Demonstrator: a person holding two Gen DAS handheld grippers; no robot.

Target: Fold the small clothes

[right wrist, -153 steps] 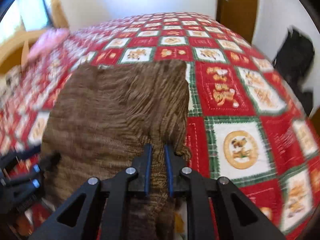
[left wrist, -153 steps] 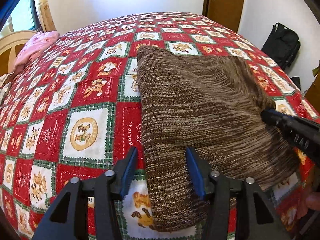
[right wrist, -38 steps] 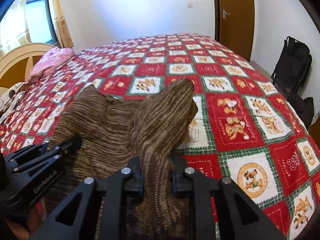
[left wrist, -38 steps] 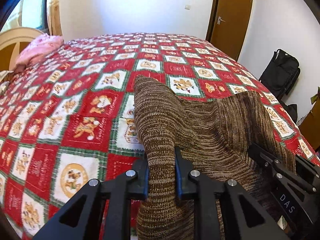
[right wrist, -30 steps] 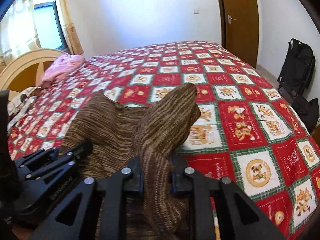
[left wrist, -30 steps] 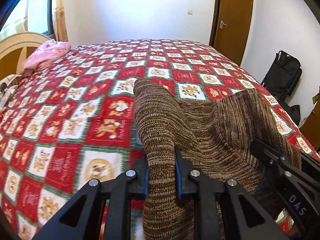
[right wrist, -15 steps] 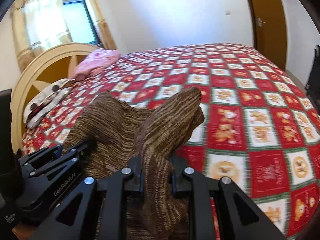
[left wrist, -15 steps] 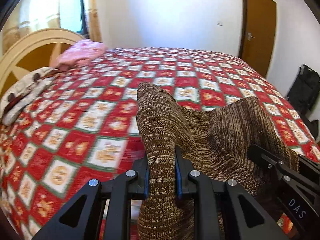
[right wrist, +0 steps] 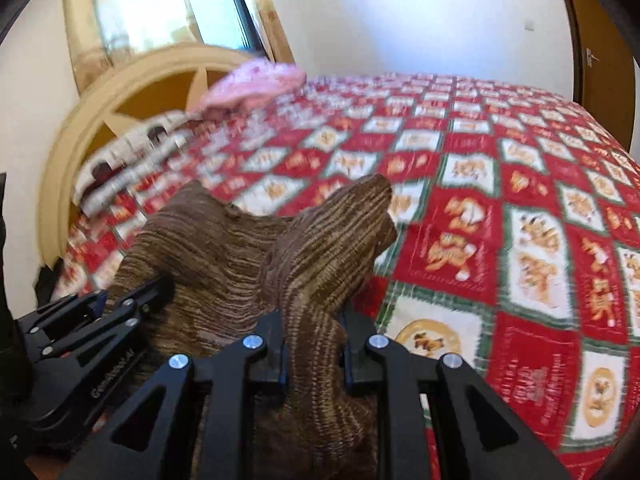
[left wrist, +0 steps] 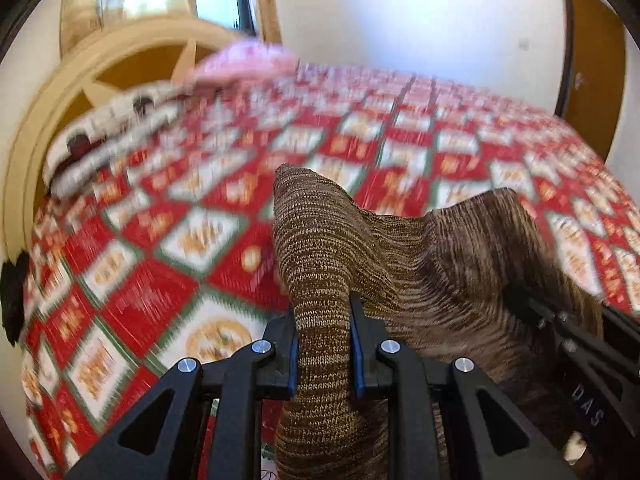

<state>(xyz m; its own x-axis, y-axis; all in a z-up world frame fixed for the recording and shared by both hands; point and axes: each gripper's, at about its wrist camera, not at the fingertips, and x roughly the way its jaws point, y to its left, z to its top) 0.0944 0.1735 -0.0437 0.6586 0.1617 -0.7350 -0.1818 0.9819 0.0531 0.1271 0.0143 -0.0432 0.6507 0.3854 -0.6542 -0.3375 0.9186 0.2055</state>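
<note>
A brown striped knit garment (left wrist: 420, 264) is lifted off the red patchwork bedspread (left wrist: 192, 240). My left gripper (left wrist: 323, 344) is shut on its left corner, which sticks up past the jaws. My right gripper (right wrist: 313, 344) is shut on the other corner of the brown knit (right wrist: 320, 248). The cloth sags between the two grippers. In the left wrist view the right gripper (left wrist: 568, 344) shows at the right; in the right wrist view the left gripper (right wrist: 100, 320) shows at the left.
The bedspread (right wrist: 500, 208) stretches ahead. A pink garment (right wrist: 252, 84) and a white patterned pillow (right wrist: 132, 160) lie by the curved wooden headboard (right wrist: 92, 120) at the far left. A window is behind it, and a wooden door (left wrist: 592, 72) at the right.
Both grippers, still holding the knit, have swung left and risen; the headboard and window now fill the left of both views. The background is motion blurred.
</note>
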